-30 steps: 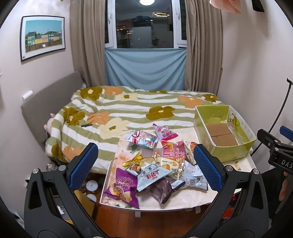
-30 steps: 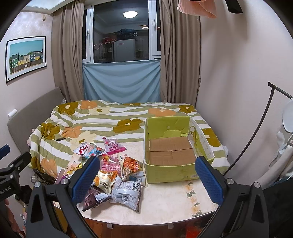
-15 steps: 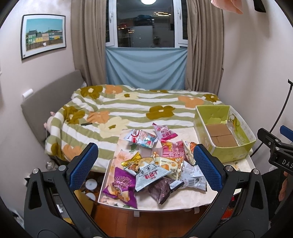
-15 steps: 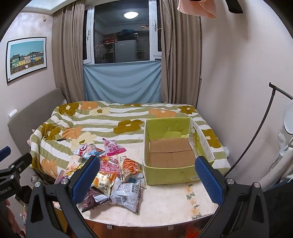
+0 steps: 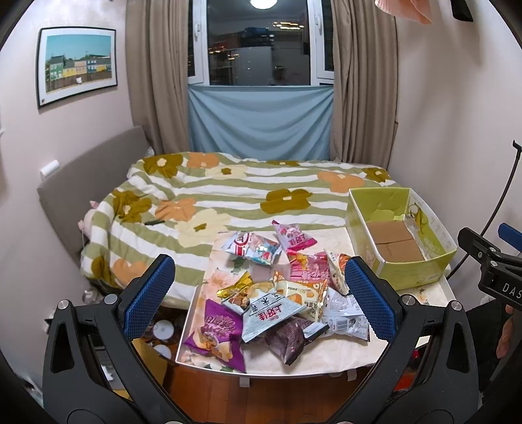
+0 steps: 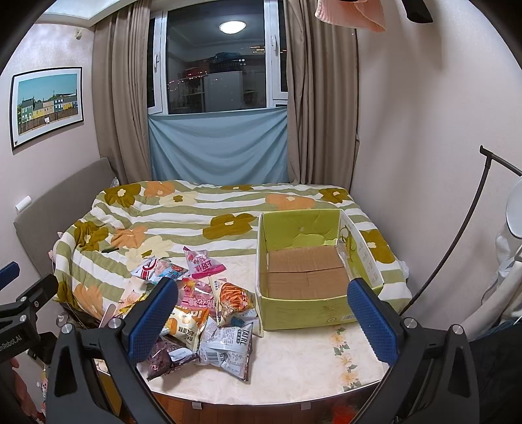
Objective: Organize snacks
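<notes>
A bed (image 6: 228,208) covered by a green-and-white striped quilt with orange, cream and olive flowers is seen behind the table (image 6: 293,362). A window (image 6: 217,62) is flanked by beige curtains (image 6: 321,98), and a light blue cloth (image 6: 218,146) is hung below it. A framed picture of coloured houses (image 5: 78,65) is mounted on the pink wall at left. A grey headboard (image 5: 91,169) is set along that wall. A pink cloth (image 6: 350,14) is hung at the top right.
</notes>
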Demonstrator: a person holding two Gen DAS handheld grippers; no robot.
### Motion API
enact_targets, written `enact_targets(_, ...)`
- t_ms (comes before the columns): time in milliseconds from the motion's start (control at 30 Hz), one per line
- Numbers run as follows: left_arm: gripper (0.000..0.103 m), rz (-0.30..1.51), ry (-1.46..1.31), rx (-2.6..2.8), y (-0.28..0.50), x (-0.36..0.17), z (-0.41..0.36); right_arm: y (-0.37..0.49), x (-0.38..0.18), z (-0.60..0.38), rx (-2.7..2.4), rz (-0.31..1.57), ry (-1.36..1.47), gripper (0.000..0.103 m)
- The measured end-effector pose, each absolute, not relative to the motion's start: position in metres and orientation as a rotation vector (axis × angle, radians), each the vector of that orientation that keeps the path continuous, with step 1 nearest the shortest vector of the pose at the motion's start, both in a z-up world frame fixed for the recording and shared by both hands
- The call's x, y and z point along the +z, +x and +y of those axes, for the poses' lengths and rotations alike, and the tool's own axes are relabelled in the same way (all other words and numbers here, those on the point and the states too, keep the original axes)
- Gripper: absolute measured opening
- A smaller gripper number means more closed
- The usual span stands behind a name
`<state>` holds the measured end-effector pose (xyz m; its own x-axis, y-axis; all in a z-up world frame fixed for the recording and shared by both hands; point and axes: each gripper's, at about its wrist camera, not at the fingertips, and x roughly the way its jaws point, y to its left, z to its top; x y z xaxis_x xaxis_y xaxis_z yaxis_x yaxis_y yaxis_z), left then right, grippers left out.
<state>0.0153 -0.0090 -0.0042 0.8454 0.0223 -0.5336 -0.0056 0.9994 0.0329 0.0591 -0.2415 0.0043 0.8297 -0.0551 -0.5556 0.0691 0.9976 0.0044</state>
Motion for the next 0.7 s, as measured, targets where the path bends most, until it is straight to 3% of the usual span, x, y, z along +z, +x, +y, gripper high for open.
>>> enact_targets(700, 0.103, 0.564, 0.029, 0.014, 0.0149, -0.0047, -0.0082, 0.0594, 0.0053, -0.2400, -0.066, 0.592, 0.025, 0.103)
